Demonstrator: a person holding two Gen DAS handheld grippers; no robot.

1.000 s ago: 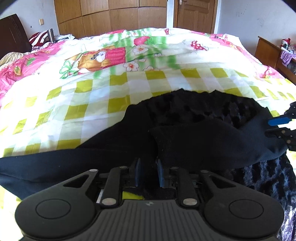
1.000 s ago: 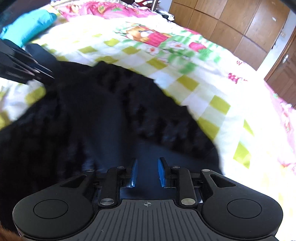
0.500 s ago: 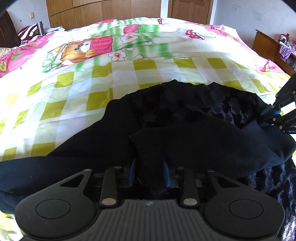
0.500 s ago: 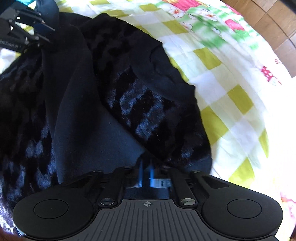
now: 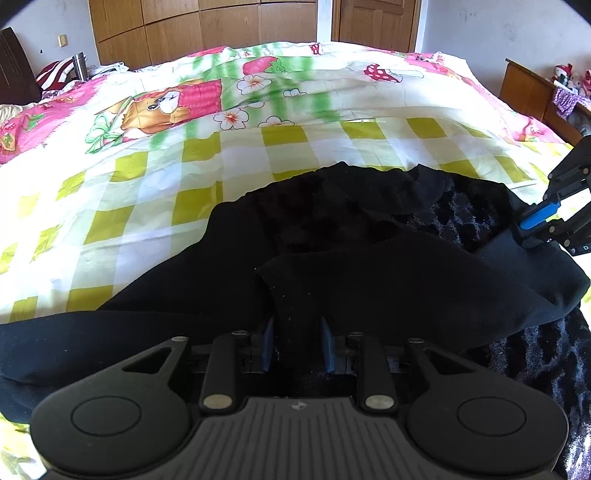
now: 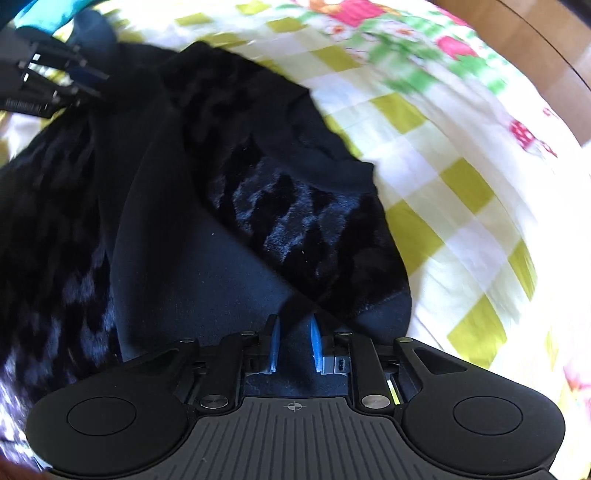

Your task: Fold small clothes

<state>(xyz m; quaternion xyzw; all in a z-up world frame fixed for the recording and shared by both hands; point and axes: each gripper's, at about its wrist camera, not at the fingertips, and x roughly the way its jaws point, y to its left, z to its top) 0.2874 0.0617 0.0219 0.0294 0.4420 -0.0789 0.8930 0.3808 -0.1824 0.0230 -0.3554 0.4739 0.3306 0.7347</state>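
A dark navy fleece garment point(image 5: 332, 229) lies on the bed, with a smooth flap point(image 5: 406, 288) folded over its patterned plush side point(image 6: 295, 221). The flap's left corner runs down between the pads of my left gripper point(image 5: 294, 347), which is shut on that thick fold. My right gripper point(image 6: 294, 345) rests low over the flap's other end with its blue pads point(image 6: 274, 347) slightly apart and fabric lying between them. In the left wrist view, the right gripper point(image 5: 535, 225) touches the garment's right edge. The left gripper point(image 6: 55, 88) shows at the top left of the right wrist view.
The bed carries a checked yellow-green and cartoon-print cover point(image 5: 184, 166) that stretches far beyond the garment. Wooden wardrobes point(image 5: 203, 29) and a door stand behind the bed, a wooden dresser point(image 5: 524, 88) at the right, and a turquoise item point(image 6: 48, 14) near the left gripper.
My right gripper's pads clamped tight half a second ago and have now spread apart. The left gripper's gap widened a little. The right wrist view is blurred from motion.
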